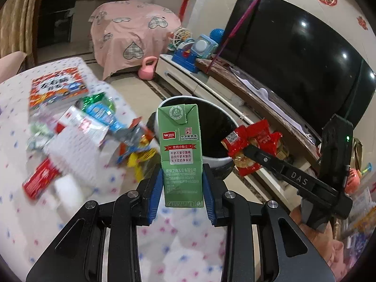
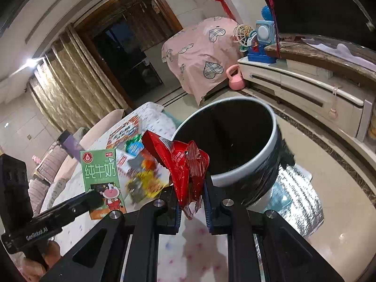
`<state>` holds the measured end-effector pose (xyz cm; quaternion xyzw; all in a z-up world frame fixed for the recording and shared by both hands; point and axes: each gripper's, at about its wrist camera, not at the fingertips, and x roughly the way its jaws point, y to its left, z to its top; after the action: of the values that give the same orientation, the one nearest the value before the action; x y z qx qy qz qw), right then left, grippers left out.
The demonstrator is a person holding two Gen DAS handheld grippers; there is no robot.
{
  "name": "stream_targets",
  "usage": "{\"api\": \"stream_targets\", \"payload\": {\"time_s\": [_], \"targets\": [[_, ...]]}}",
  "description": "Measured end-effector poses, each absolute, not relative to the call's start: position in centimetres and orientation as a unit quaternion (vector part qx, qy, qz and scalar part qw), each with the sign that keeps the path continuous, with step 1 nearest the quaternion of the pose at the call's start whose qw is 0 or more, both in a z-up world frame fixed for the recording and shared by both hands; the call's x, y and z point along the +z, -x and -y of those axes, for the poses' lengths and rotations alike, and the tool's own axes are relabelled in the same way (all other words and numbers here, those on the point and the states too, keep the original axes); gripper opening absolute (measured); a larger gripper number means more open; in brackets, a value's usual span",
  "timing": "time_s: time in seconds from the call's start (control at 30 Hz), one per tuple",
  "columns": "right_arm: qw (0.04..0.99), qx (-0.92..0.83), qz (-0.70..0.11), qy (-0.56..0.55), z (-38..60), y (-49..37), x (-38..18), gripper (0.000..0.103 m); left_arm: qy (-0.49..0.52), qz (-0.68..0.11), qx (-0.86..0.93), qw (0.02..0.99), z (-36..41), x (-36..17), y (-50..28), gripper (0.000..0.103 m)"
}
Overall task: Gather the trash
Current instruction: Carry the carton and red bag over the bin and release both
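A green milk carton [image 1: 181, 155] is held upright in the left gripper [image 1: 182, 185], whose blue pads [image 1: 157, 188] are pressed against the carton's two narrow sides near its lower half. In the right wrist view the same carton [image 2: 102, 183] is seen from its printed front, with a cartoon cow low on it, and the left gripper [image 2: 95, 198] is clamped across it.

A crumpled red snack wrapper [image 2: 185, 164] is pinched between the jaws of the right gripper [image 2: 191, 195], which are drawn close together on it; the wrapper stands up above the pads and a torn tail hangs below them. In the left wrist view the wrapper [image 1: 252, 145] is seen at the tip of the right gripper [image 1: 246, 151], with a hand [image 1: 312, 223] partly visible beneath the gripper's handle.

A round trash bin [image 2: 235, 176] with a pale rim and a black liner stands on the floor just beyond the edge of the table [image 1: 178, 232], which is covered by a white cloth with small pink and blue marks. Both held items are seen in front of the bin's open mouth [image 1: 211, 127], the carton towards its left side and the wrapper at its right rim; whether either is over the opening cannot be told.

More litter [image 1: 98, 127] is left on the cloth towards the table's far left: blurred wrappers in blue, green, yellow and red, and a picture book [image 1: 58, 89] near the far edge.
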<state>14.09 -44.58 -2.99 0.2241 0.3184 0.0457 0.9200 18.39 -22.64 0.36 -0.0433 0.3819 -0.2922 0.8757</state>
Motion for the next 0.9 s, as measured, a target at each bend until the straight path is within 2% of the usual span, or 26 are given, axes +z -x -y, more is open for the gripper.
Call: {"api": "stream_targets", "payload": {"time_s": [0.37, 0.8, 0.9], "targets": [[0.919, 0.032, -0.338, -0.202, 48.4, -18.7, -2.0, 0.019, 0.016, -0.391, -0.300, 0.870, 27.9, 0.8, -22.5, 0.030], [0.907, 0.031, -0.374, -0.190, 49.6, -22.4, -3.8, 0.020, -0.005, -0.423, -0.288, 0.859, 31.7, -1.1, -26.8, 0.031], [0.904, 0.032, -0.386, -0.181, 49.6, -23.3, -4.3, 0.027, -0.006, -0.437, -0.286, 0.853, 32.0, -1.6, -27.4, 0.032]]}}
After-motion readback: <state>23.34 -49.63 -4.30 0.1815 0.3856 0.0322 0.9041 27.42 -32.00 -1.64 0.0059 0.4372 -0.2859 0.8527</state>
